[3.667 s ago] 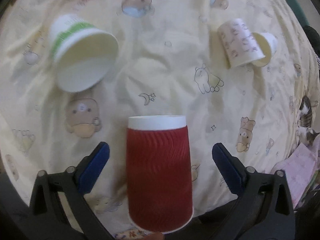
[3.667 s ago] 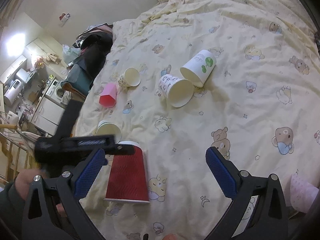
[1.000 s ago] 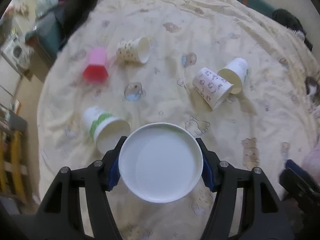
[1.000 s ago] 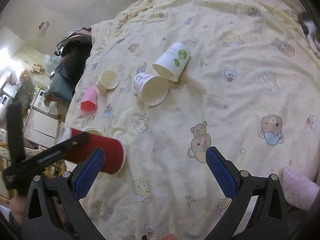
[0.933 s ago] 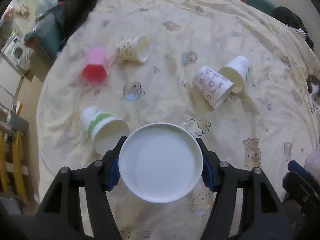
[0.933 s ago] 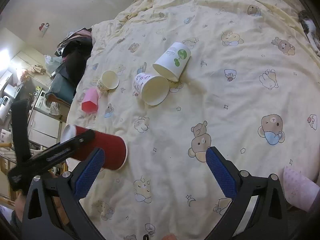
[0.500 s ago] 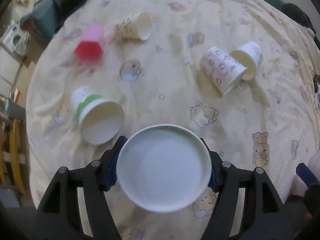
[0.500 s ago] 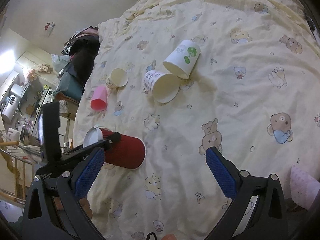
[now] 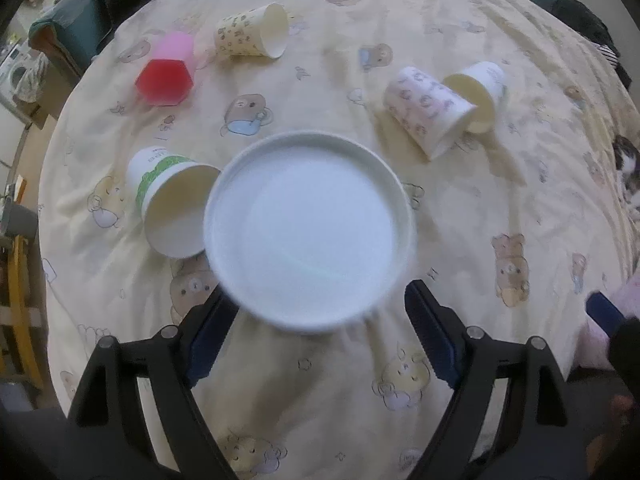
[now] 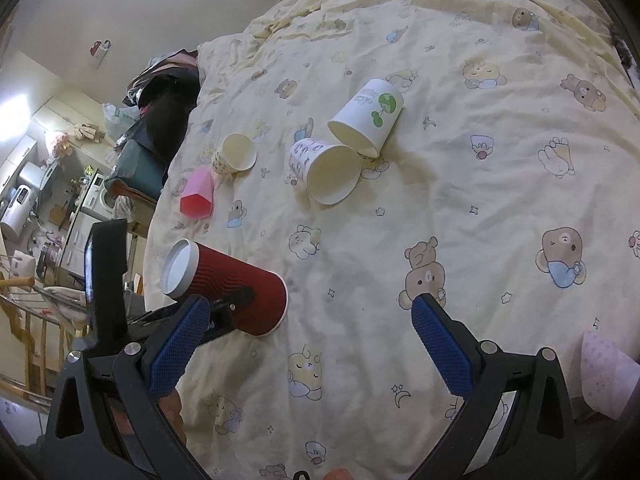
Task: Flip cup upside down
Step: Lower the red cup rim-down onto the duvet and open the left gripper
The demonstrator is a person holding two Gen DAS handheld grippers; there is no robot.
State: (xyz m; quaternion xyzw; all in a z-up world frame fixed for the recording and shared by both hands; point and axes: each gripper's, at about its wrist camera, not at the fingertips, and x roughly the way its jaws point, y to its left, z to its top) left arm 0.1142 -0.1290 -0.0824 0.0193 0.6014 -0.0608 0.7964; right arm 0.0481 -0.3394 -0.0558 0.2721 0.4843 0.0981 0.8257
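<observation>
A red ribbed paper cup with a white base (image 10: 228, 285) hangs tilted just above the yellow bear-print bedcover (image 10: 480, 184), base up and to the left, mouth down toward the cover. In the left wrist view its round white base (image 9: 308, 230) faces the camera, blurred and forward of the blue pads. My left gripper (image 9: 316, 338) has its jaws spread wider than the cup; the cup seems free of the pads. My right gripper (image 10: 308, 344) is open and empty above the cover to the right.
Several cups lie on their sides: a green-banded white one (image 9: 168, 196), a pink-red hexagonal one (image 9: 166, 76), a small patterned one (image 9: 256, 34), a printed one (image 9: 430, 114) and a white one with a green leaf (image 10: 370, 118). The bed's left edge drops to cluttered floor.
The left gripper carried the red cup down toward the cover, tipping it mouth-down. Its jaws have now spread and the cup has slid forward out from between the pads. The right gripper stayed open.
</observation>
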